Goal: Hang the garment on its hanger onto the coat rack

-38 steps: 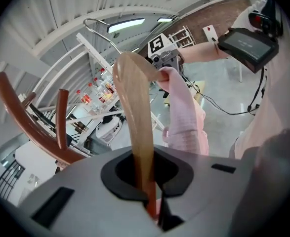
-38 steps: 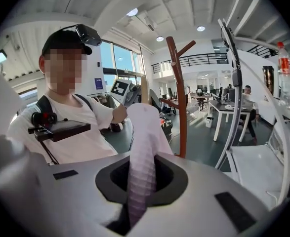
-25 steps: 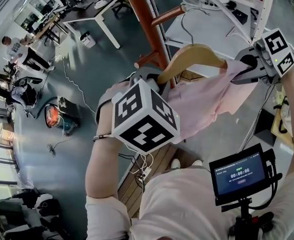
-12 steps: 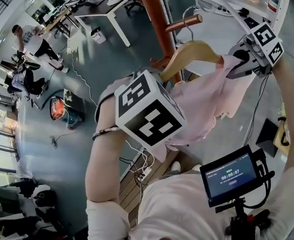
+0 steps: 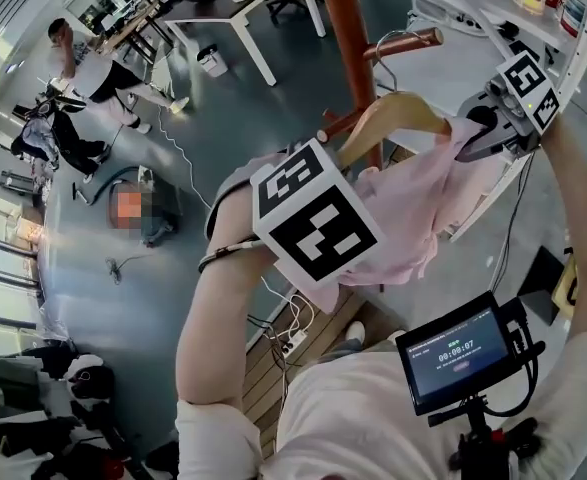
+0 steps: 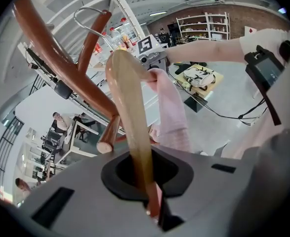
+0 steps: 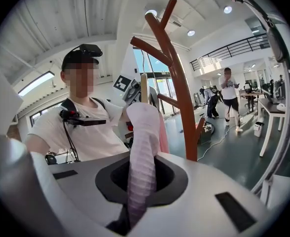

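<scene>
Two claws carry the load beside the tall red-brown wooden coat rack [image 5: 351, 38]: right claw [image 7: 127, 216] pinches the limp, light pink garment [image 5: 413, 203]; left claw [image 6: 152, 206] clamps its stiff, smooth wooden hanger [image 5: 398, 108], probably the surer hold.

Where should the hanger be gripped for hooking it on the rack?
By a wooden arm near its end, coming from below, as the left gripper does now on the hanger. The arms slope down from the middle, leaving the wire hook on top free for a rack peg. The right gripper pinches the garment at the other end.
</scene>
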A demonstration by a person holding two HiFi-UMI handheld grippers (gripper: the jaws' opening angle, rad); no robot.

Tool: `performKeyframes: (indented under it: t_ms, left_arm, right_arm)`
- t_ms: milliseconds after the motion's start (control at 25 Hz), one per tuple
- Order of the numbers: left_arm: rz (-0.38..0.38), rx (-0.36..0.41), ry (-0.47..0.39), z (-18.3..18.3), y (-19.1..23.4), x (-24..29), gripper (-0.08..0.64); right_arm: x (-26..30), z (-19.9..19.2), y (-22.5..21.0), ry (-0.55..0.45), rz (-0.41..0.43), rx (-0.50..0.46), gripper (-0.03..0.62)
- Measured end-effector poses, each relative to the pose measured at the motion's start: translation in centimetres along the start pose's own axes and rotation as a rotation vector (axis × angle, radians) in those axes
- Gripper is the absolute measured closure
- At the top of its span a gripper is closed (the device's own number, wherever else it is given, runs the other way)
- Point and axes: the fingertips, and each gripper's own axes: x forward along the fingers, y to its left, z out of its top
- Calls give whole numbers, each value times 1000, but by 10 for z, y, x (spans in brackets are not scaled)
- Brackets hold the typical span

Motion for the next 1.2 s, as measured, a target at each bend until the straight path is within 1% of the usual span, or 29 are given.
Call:
performKeyframes:
  t_ms: [200,320,520,720,880,1000,1200]
  left_arm:
    - [-3,-6,3,-8,11,4,541]
    - [0,-14,25,-7,18,5,541]
    - [-59,-19,48,-3,16,2,541]
    - [-149,-20,63,4,1,-8,540]
    - [-174,-28,73,10,-5,-12,540]
    - [-185,-53,121,0,-8,-14,539]
    - [-178,-67,160,-13,-14,-9,540]
  right_arm:
    - [4,4,-18,3,22,-27,572]
    - [1,7,-26,-1,34,-31,572]
    - [-2,7,-29,-23,83,-28,572]
    - [-5,5,-24,-40,154,-35,572]
    - [-4,5,-22,-46,205,-32,572]
    - [1,5,-23,-44,230,-33,572]
    - [14,-1,-26,-39,241,-34,572]
